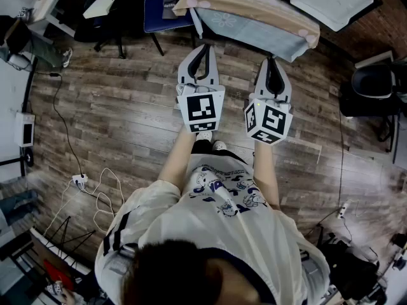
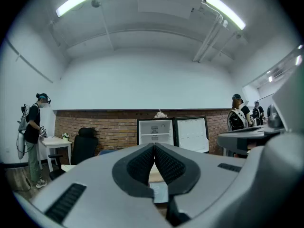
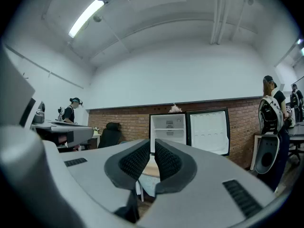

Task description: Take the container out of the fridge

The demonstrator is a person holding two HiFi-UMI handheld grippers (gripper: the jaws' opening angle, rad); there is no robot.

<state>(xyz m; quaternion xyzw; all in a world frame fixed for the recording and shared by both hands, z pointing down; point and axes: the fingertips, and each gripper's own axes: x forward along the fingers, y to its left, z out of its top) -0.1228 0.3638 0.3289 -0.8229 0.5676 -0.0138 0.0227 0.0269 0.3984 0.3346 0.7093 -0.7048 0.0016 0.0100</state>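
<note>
Dark hair (image 1: 172,275) closest, low in the head view, with a cream printed shirt (image 1: 222,230) just past it. Both bare forearms stretched forward over a wood plank floor (image 1: 127,113). Left tool (image 1: 202,48) and right tool (image 1: 272,61) held side by side, near each other but apart, tips aimed at the edge of a cloth-draped counter (image 1: 254,18).

Seen in the left gripper view: left tool clenched, ribbed pads pressed tip to tip, nothing caught between. Seen in the right gripper view: right tool clenched as well, down to a thin slit, also grasping nothing.

Straight ahead past both sets of jaws, well apart from them, against a brick wall (image 2: 109,129): a small white fridge (image 2: 155,132), door (image 2: 191,134) swung wide to the right. Inside, a shelf across the upper part; container too small to tell apart from here. Whitish clump (image 2: 160,114) on top of the fridge. Black office chair (image 2: 84,146) off to the fridge's left.
</note>
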